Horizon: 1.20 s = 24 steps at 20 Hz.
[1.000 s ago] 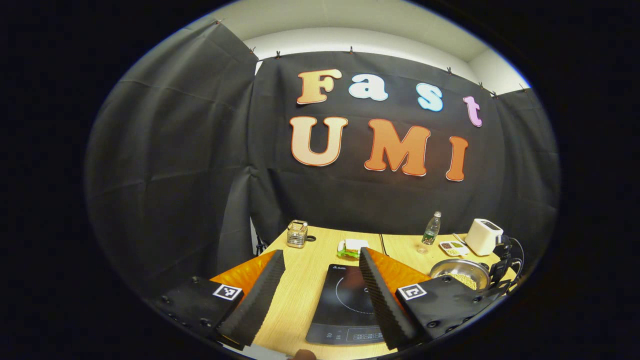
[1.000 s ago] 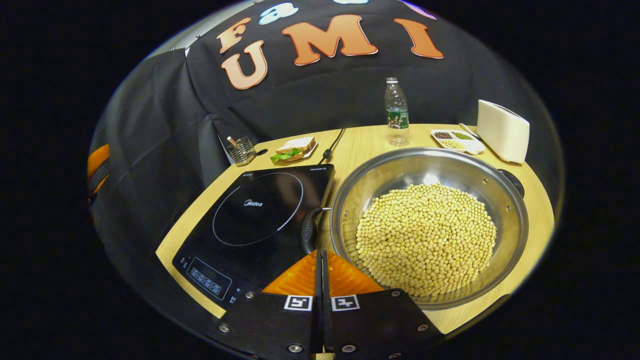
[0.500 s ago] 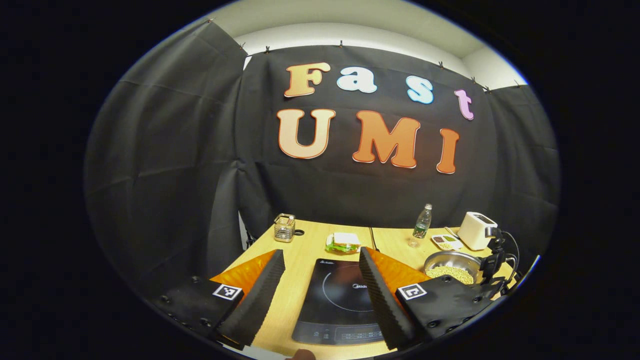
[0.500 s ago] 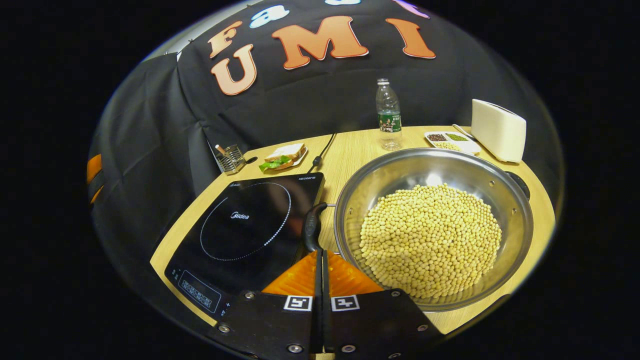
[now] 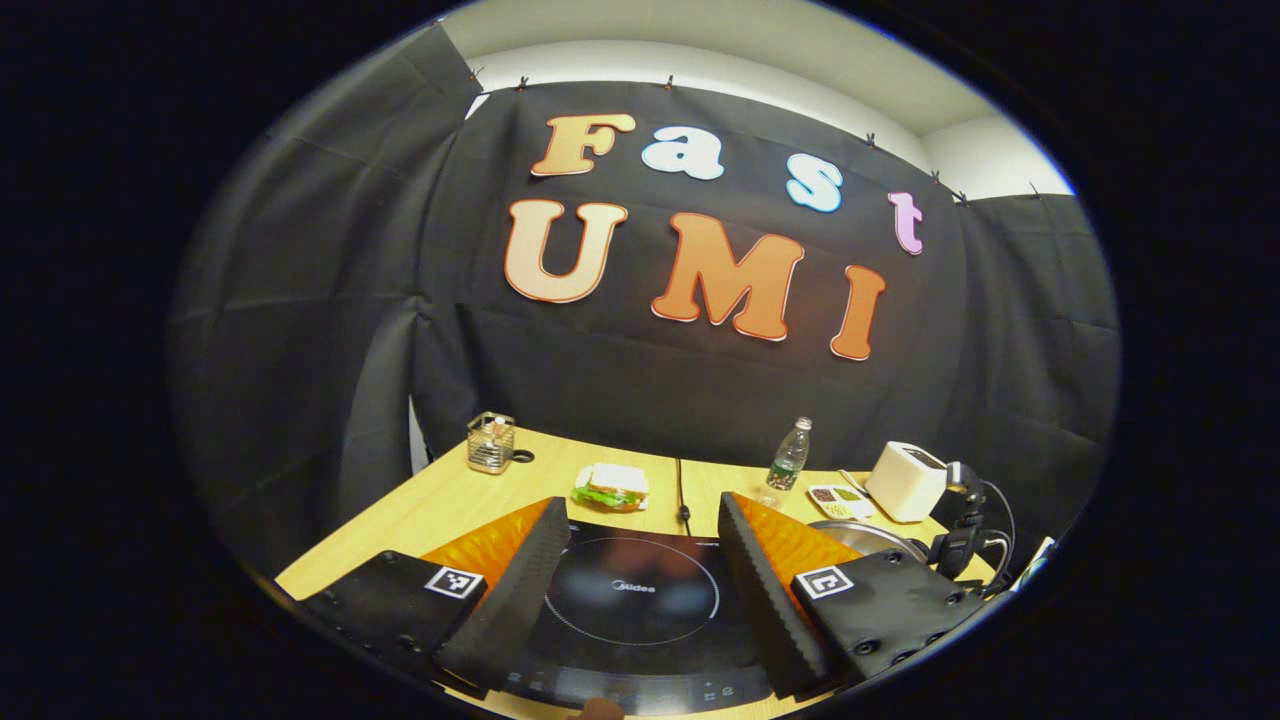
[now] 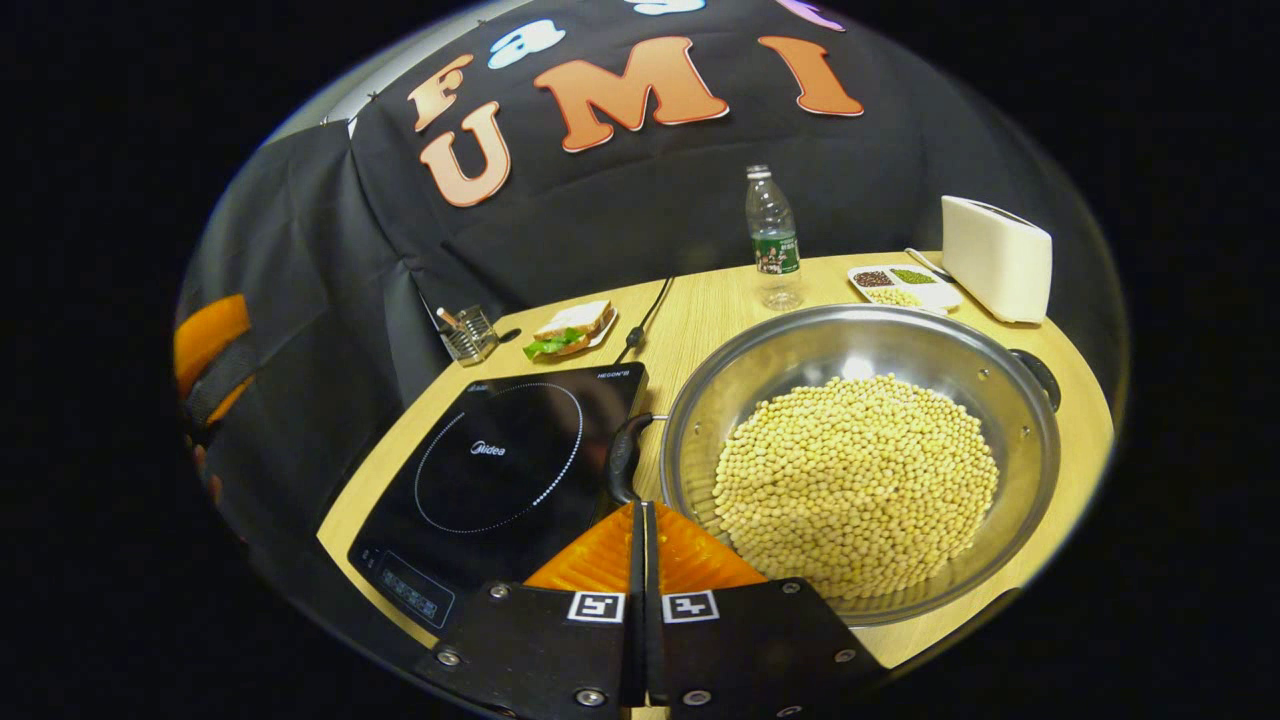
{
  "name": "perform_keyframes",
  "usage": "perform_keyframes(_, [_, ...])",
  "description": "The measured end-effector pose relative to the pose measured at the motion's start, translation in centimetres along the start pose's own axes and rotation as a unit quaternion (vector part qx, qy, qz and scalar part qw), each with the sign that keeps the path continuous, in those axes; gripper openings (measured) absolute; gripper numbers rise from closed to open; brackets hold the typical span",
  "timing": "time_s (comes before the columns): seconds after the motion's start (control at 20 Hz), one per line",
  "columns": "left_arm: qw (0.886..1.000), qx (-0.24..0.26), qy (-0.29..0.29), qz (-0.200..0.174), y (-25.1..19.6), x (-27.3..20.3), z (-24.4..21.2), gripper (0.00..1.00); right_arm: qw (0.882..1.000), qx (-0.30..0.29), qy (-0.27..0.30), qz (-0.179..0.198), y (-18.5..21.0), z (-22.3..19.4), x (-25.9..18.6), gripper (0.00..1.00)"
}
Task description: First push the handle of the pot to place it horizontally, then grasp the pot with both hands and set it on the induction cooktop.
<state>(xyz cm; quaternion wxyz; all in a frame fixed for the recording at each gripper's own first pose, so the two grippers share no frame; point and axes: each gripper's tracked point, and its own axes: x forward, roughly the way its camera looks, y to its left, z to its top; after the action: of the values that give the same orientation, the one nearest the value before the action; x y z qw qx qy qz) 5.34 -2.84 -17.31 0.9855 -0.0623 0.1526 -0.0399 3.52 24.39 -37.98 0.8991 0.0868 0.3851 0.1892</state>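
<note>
Right gripper view: pot (image 6: 860, 470) handle (image 6: 622, 457) sits just beyond closed jaws; left gripper (image 5: 640, 560) jaws gape over cooktop (image 5: 640, 610).

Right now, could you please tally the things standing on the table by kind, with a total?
Cookware: 1, the pot of beans.
Appliances: 2, the induction cooktop and the toaster.
Food plates: 2, the sandwich and the divided tray.
Bottles: 1, the water bottle.
Holders: 1, the wire holder.
Total: 7.
</note>
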Motion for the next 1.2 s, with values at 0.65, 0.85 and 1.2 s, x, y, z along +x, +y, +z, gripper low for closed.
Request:
perform_keyframes(0.65, [0.988, 0.033, 0.129, -0.08, -13.7, 7.3, -13.5, 0.99, 0.983, 0.007, -0.116, -0.139, -18.9, 8.9, -6.2, 0.0])
perform_keyframes(0.85, [0.984, 0.046, 0.157, -0.077, -15.3, 8.7, -16.4, 0.98, 0.98, 0.009, -0.12, -0.156, -22.5, 9.3, -5.6, 0.0])
perform_keyframes(1.2, [0.982, 0.049, 0.174, -0.054, -15.7, 10.9, -18.8, 0.99, 0.979, -0.009, -0.106, -0.175, -26.0, 9.1, -2.6, 0.76])
